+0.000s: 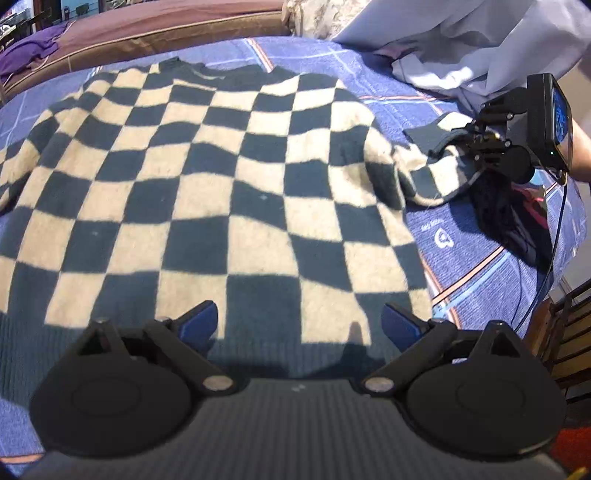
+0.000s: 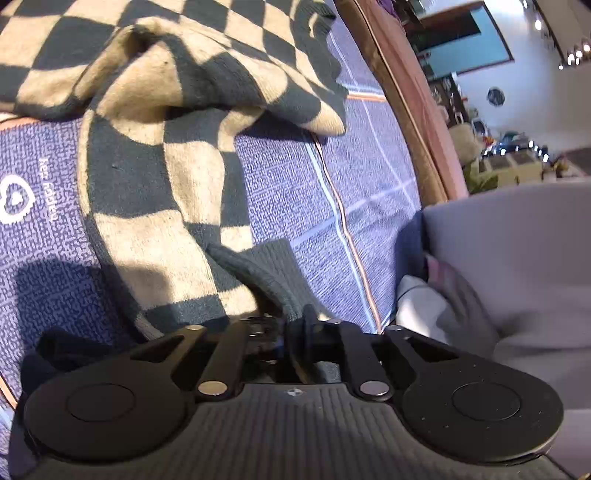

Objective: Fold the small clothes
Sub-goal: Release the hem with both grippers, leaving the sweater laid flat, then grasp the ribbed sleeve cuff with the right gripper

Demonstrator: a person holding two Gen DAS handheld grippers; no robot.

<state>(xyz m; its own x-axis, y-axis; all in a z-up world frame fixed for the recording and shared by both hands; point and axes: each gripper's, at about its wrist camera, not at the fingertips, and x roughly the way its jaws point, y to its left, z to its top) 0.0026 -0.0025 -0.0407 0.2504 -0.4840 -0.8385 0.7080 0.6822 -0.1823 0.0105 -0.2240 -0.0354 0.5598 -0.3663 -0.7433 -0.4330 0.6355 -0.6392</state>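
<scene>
One checked sweater, cuff pinched by right gripper; left gripper agape.

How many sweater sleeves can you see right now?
2. One sleeve lies bunched at the right of the checkered sweater, its cuff clamped in the right tongs. The other sleeve trails off the left-wrist view's left edge, partly cut off.

— What sort of place is this?
— A home, a bedroom by the look of it: a bed under a blue blanket with a brown padded edge.
— Anything past the bed?
— Crumpled pale sheets, and a room beyond with a teal wall panel and cluttered shelves.
</scene>
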